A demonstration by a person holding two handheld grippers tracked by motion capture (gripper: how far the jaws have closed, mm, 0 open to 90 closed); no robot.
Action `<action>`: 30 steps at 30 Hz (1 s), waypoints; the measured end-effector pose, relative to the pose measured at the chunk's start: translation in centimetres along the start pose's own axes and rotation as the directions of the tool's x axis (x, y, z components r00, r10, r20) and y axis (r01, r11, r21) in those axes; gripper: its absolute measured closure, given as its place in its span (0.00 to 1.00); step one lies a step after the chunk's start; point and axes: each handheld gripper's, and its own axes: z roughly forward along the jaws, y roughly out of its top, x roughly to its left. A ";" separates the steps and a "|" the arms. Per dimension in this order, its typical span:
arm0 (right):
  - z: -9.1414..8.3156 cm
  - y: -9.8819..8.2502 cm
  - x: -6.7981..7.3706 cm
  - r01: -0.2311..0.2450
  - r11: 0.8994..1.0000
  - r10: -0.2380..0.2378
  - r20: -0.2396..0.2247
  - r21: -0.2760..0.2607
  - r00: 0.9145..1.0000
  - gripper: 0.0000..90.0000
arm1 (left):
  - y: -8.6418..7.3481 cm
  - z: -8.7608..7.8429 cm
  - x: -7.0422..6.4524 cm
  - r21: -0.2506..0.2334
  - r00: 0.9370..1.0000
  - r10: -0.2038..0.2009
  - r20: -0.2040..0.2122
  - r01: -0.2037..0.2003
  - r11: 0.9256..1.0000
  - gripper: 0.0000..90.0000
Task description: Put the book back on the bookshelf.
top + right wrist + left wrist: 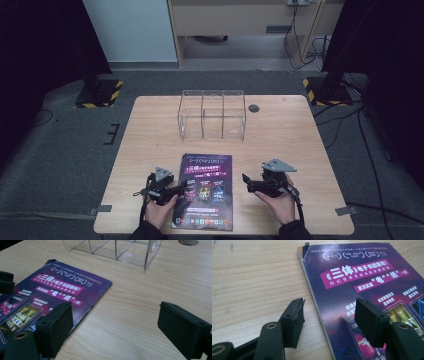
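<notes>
Astride magazine (367, 290) edge: left gripper (328, 315) jaws.

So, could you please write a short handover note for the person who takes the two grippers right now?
Left gripper: open, its fingers astride the left edge of the book, one above the cover, one above the table; no grip yet.
Right gripper: open, holding nothing, over bare table just right of the book.
Things: the book lies flat, cover up, at the near edge of the table. The clear divided holder stands empty further back.
Done: both grippers brought beside the book.
Left: probably grasp the book, lift it and stand it in a compartment of the holder.
</notes>
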 end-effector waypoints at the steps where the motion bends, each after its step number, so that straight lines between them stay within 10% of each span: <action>1: 0.1 0.0 0.2 0.004 1.000 -0.004 -0.005 0.002 1.000 0.15 | 0.0 0.0 0.0 0.000 1.000 0.000 0.000 0.000 1.000 0.44; 30: 4.7 -1.8 5.5 0.035 0.994 -0.026 -0.084 0.101 0.996 0.16 | -0.1 1.0 -0.9 0.002 0.999 0.036 -0.007 -0.036 0.999 0.43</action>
